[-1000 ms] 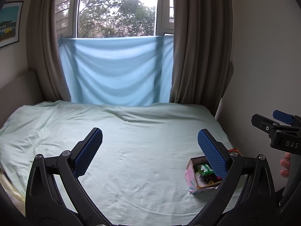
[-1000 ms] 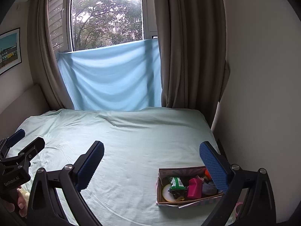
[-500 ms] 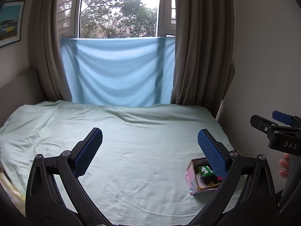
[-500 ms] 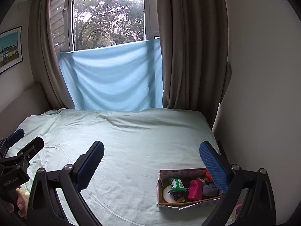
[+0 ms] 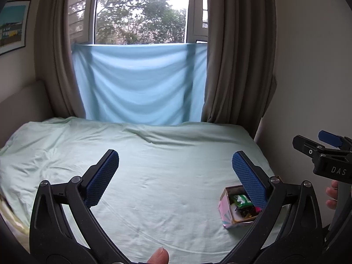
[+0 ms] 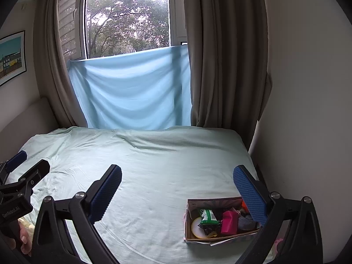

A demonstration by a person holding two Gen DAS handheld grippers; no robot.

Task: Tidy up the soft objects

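Holding both tongs, left (image 5: 175,173) and right (image 6: 177,189), spread wide and empty, we see little change: box (image 6: 220,220) stays full below right.

Box (image 6: 220,220) sits on the bed's (image 6: 154,165) near right side — window (image 6: 127,17) behind

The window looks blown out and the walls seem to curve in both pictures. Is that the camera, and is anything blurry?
Left wrist view: sky in the window is overexposed, the room dim by contrast; curtains bow outward from fisheye distortion, corners dark. Right wrist view: same bright window and curved wall edges; the box on the bed stays fairly sharp, with soft shadows only.
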